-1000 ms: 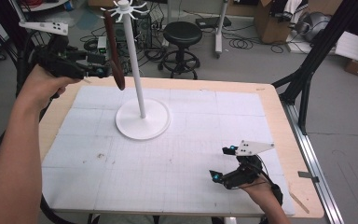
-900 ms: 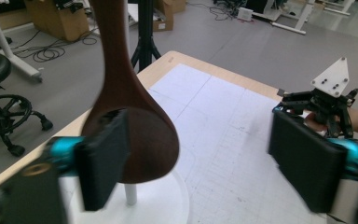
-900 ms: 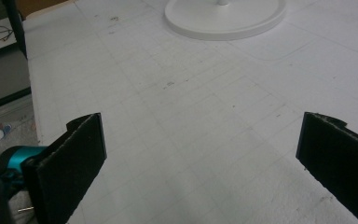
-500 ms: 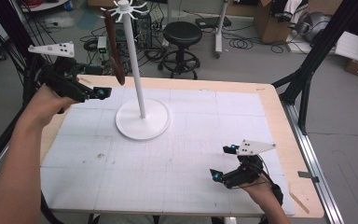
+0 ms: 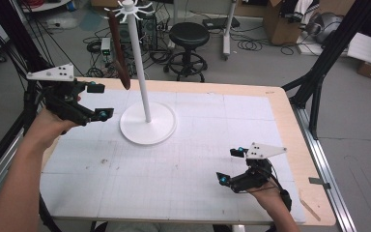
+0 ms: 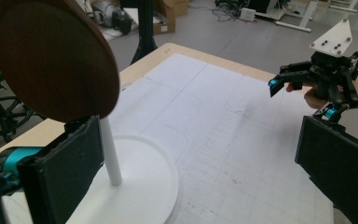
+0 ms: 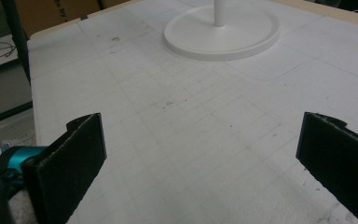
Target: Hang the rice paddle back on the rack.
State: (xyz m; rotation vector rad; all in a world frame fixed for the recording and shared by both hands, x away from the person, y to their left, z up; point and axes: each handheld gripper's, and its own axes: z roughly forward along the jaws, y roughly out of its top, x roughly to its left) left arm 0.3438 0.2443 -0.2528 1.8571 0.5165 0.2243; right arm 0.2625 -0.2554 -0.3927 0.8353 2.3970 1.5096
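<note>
- Your left gripper (image 5: 95,101) view shows the paddle's (image 6: 56,58) broad brown face; the high view shows it edge-on.
- White gridded table (image 5: 212,140), cluttered workshop floor, a stool (image 5: 188,36) behind.
- The paddle hangs on the stand (image 5: 147,121), long axis near vertical.
- Both grippers gape, holding nothing; your right gripper (image 5: 229,166) sits low near the table's front.

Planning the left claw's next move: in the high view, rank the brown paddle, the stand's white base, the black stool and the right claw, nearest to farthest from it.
1. Brown paddle, hanging from the stand, just right of the left claw.
2. White base, on the table, further right.
3. Black stool, on the floor beyond the table.
4. Right claw, near the table's front right.
</note>
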